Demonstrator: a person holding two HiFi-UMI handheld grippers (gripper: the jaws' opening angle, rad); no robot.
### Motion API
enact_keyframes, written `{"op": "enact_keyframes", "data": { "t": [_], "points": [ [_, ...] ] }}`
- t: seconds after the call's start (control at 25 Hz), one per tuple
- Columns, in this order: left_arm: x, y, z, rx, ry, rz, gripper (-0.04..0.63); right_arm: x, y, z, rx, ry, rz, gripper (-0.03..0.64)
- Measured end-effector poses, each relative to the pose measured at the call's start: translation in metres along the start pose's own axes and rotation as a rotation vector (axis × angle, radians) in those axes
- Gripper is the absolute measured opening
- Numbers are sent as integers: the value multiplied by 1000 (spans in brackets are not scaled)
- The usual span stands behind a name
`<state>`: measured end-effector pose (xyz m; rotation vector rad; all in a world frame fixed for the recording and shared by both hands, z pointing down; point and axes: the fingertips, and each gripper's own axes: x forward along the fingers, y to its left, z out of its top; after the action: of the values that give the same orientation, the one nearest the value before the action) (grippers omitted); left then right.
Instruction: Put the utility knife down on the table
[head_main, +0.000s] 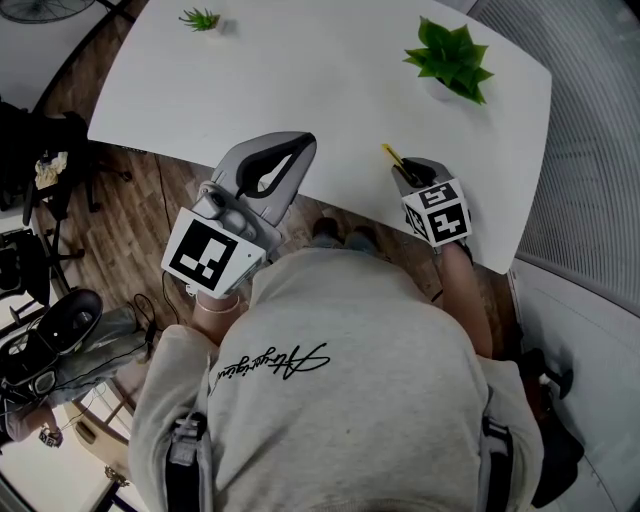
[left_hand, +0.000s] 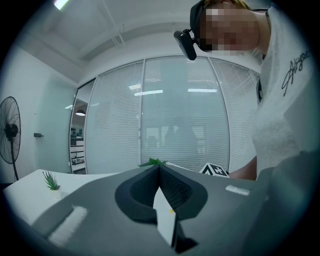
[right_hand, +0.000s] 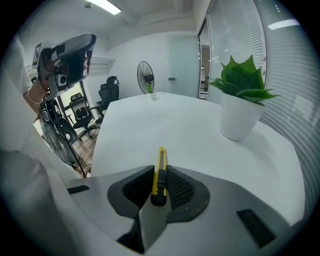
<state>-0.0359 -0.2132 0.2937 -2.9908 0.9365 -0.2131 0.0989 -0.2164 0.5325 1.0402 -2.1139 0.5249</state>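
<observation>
Right gripper view: right gripper (right_hand: 160, 168) clamps the slim utility knife (right_hand: 160, 175), likely light and rigid, by its butt, left of the potted plant (right_hand: 240, 107); left gripper (left_hand: 159, 167) jaws together, empty.

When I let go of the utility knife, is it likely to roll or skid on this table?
Probably won't roll: the utility knife looks flat-sided and slim where the right gripper clamps it. The thin body seems stiff and light. It may skid a little, since the white table looks smooth.

White table (head_main: 330, 90), large green plant (head_main: 450, 58) in white pot near its right edge, small plant (head_main: 201, 19) at far left
</observation>
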Motion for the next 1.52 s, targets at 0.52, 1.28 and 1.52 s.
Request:
{"op": "enact_keyframes", "data": {
  "t": [0.52, 1.28, 1.52],
  "points": [
    [-1, -4, -4, 8, 16, -7, -2, -2, 2, -3, 24, -19, 10, 95],
    [2, -12, 1, 18, 4, -35, -2, -50, 7, 41, -7, -184, -42, 98],
    [10, -17, 5, 30, -4, -66, -2, -80, 8, 67, -28, -273, -62, 97]
  ]
}}
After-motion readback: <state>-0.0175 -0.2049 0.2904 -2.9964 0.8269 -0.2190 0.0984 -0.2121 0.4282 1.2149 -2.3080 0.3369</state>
